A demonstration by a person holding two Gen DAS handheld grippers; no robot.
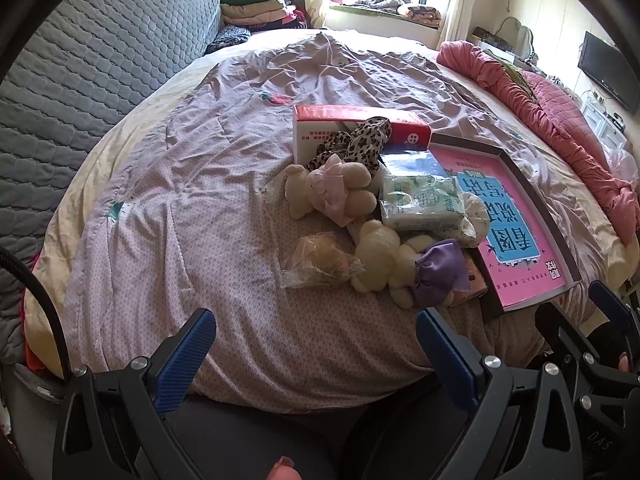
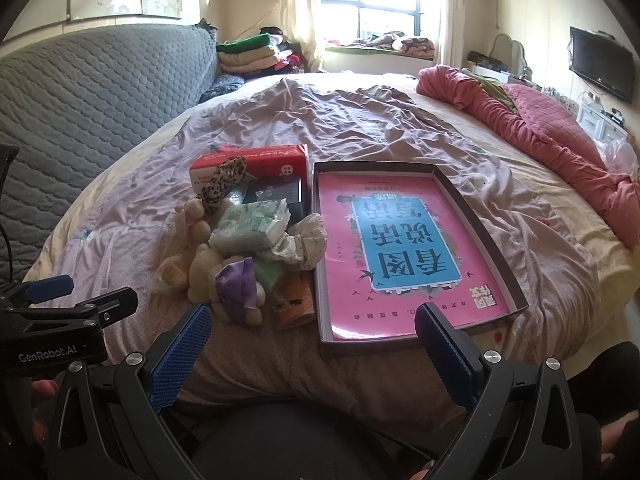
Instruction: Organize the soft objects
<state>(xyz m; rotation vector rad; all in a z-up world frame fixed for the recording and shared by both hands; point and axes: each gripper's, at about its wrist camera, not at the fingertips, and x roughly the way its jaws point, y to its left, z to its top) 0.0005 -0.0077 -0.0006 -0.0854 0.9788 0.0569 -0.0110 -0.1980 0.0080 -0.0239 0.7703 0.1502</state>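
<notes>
A pile of soft things lies on the bed: a cream plush bear in a pink dress [image 1: 332, 194], a second bear with a purple bow [image 1: 396, 266] [image 2: 232, 284], a bagged plush [image 1: 320, 260], a green tissue pack [image 1: 422, 202] [image 2: 252, 226], a leopard-print scarf [image 1: 356, 142] [image 2: 222, 182] and a floral cloth [image 2: 304, 246]. Beside them sits a shallow box lid with a pink and blue book [image 2: 404, 252] [image 1: 516, 232]. My left gripper [image 1: 316, 344] hovers open short of the pile. My right gripper [image 2: 314, 334] is open too, near the box lid's front edge.
A red and white carton [image 2: 256, 164] [image 1: 352, 120] lies behind the pile. A rolled pink quilt [image 2: 560, 136] runs along the bed's right side. A grey quilted sofa back [image 1: 80, 80] stands at the left, folded blankets [image 2: 256, 54] beyond it. The wrinkled lilac bedcover [image 1: 200, 200] spreads leftward.
</notes>
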